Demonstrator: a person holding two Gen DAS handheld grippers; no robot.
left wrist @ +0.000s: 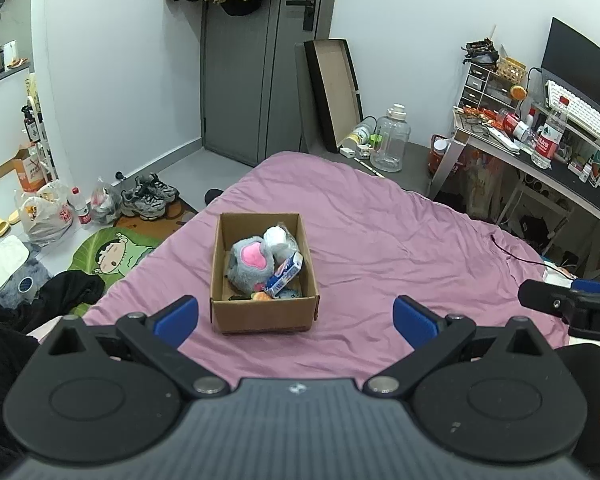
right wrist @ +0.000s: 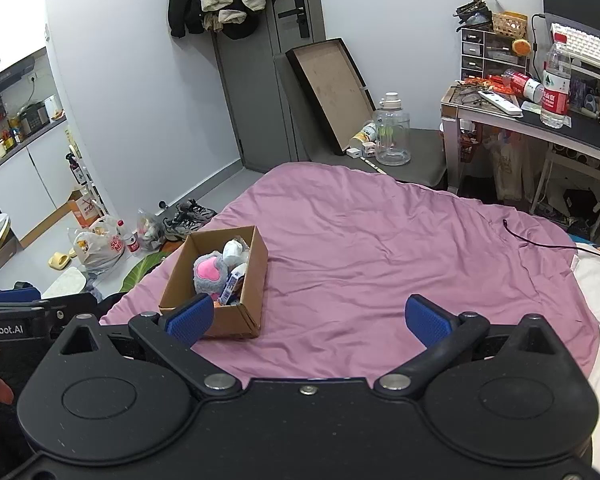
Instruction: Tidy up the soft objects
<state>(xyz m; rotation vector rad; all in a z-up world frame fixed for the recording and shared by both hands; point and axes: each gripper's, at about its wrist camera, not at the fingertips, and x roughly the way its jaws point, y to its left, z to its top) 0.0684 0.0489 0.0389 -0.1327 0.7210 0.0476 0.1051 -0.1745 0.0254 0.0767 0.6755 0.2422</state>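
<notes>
Left tongs gape empty above the bed | box sits mid-sheet holding a grey-pink plush, tissue pack and other soft items, apparently all gathered | right tongs also spread, empty | best withdraw straight, clear of the box rim | "enRobot.AI" legible on the left unit; bottle labels unreadable.

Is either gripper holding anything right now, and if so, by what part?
Nothing is held. The left gripper and right gripper both have jaws wide open over the bedspread; the soft toys sit in the cardboard box.
</notes>
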